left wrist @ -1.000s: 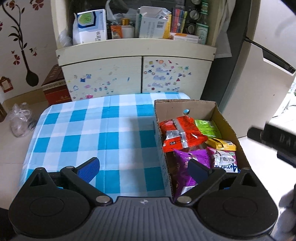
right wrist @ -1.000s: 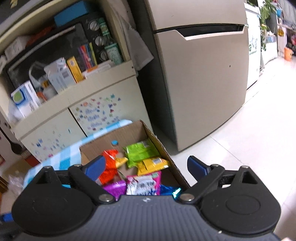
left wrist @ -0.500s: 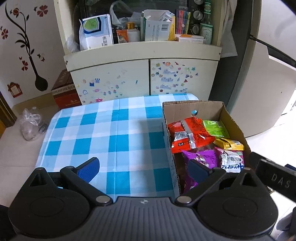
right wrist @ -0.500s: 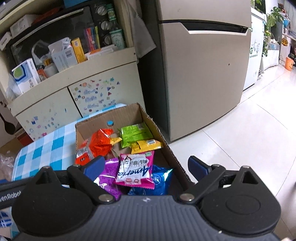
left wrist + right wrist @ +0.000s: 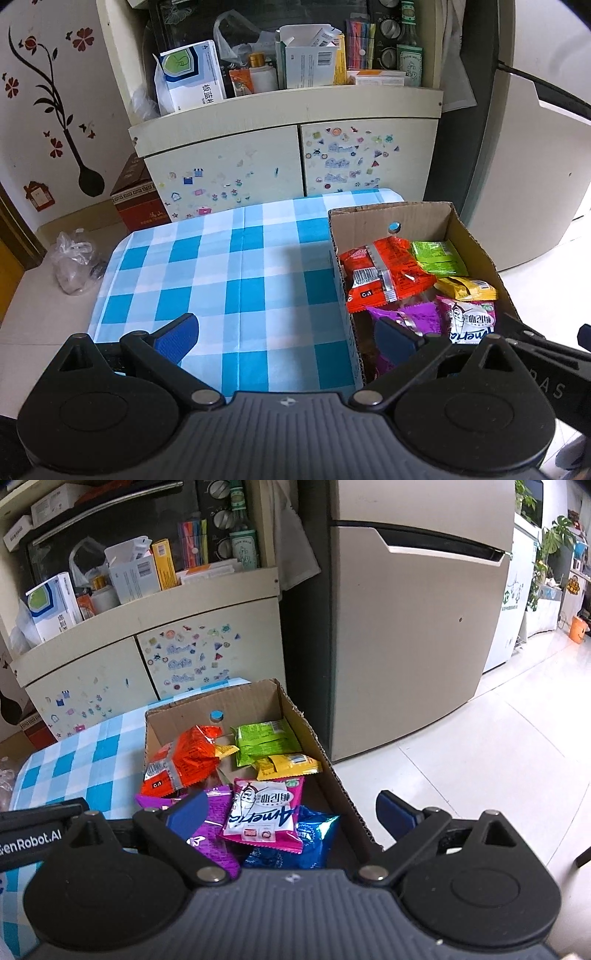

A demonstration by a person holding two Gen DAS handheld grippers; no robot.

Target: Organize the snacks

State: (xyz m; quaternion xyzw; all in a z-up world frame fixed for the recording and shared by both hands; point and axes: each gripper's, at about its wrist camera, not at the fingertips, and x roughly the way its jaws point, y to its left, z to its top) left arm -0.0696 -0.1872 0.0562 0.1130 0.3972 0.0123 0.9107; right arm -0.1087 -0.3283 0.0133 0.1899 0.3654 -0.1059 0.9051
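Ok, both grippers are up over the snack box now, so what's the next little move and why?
Probably lower the right gripper onto the pink packet and close on it. Both grippers are open and empty, that packet lies on top of the pile in the cardboard box, and it sits between the right fingers already. The checkered cloth beside the box is free for laying snacks out.

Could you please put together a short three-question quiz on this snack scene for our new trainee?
1. True or false: both grippers are open and hold nothing.
2. Which packet lies farthest back in the cardboard box: A) green packet, B) blue packet, C) purple packet?
3. What covers the table beside the box?

Key:
1. True: left gripper, right gripper.
2. A.
3. A blue-and-white checked cloth.
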